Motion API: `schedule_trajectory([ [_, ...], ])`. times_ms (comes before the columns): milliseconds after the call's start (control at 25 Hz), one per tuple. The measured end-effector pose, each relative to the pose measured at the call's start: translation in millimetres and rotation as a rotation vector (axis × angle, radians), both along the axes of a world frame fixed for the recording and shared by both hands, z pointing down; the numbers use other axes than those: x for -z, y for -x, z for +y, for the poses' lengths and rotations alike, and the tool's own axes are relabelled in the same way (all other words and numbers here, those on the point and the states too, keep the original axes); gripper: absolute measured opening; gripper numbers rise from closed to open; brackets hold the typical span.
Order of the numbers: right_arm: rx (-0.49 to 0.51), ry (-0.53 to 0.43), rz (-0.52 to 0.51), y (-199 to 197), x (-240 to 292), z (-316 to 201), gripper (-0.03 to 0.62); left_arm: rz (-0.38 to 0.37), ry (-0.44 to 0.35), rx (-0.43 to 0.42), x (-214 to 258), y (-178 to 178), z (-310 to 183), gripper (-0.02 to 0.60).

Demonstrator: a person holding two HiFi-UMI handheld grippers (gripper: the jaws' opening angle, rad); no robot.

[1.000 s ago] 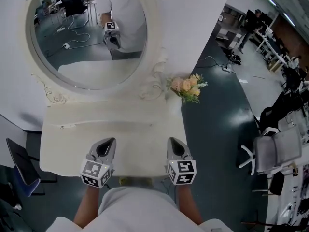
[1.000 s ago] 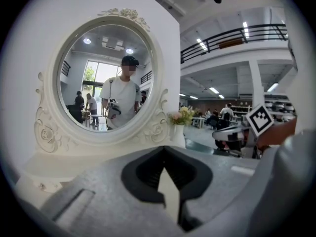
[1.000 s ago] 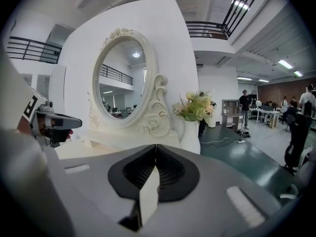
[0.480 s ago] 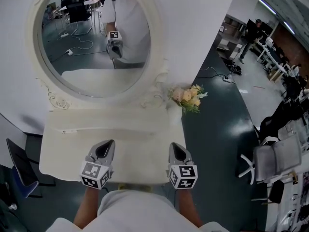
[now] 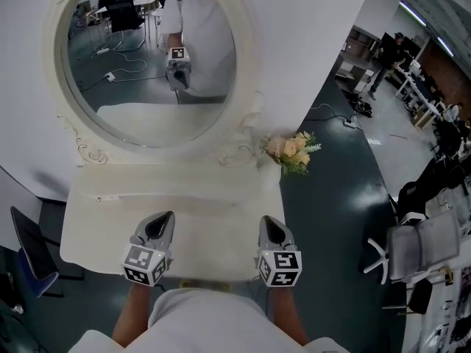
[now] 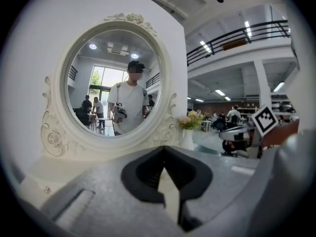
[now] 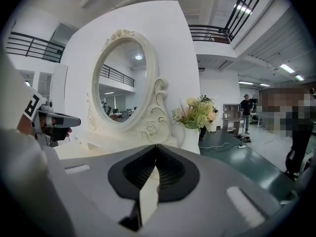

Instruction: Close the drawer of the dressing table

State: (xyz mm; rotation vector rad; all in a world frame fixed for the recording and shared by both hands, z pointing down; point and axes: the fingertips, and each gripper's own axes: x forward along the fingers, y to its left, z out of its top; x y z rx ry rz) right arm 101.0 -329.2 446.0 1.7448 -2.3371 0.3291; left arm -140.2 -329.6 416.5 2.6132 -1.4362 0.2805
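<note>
A dark chair (image 5: 28, 250) stands near the left end of the cream dressing table (image 5: 88, 230), whose long axis runs left to right, its front edge facing the person. The left gripper (image 5: 166, 218) rests over that near edge with its jaws pressed together on nothing, the tips meeting in the left gripper view (image 6: 164, 148). Bare tabletop lies ahead, bounded at the back by the oval mirror (image 5: 147, 57). The drawer is hidden under the near edge; a thin yellowish strip (image 5: 202, 283) shows there, and whether it belongs to the drawer cannot be told. The right gripper (image 5: 266, 221) is level with the left, its jaws likewise closed and empty (image 7: 156, 147). Flowers (image 5: 293, 151) mark the right rear corner. Beyond it, open dark floor (image 5: 331, 219) reaches a white office chair (image 5: 416, 237).
</note>
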Motion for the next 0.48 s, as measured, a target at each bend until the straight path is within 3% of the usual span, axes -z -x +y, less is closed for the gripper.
schedule_trajectory([
  [480,0.01,-0.008,0.011,2.1,1.6,-1.1,0.002,0.001,-0.014,0.002,4.8,6.7,-2.5,0.0],
])
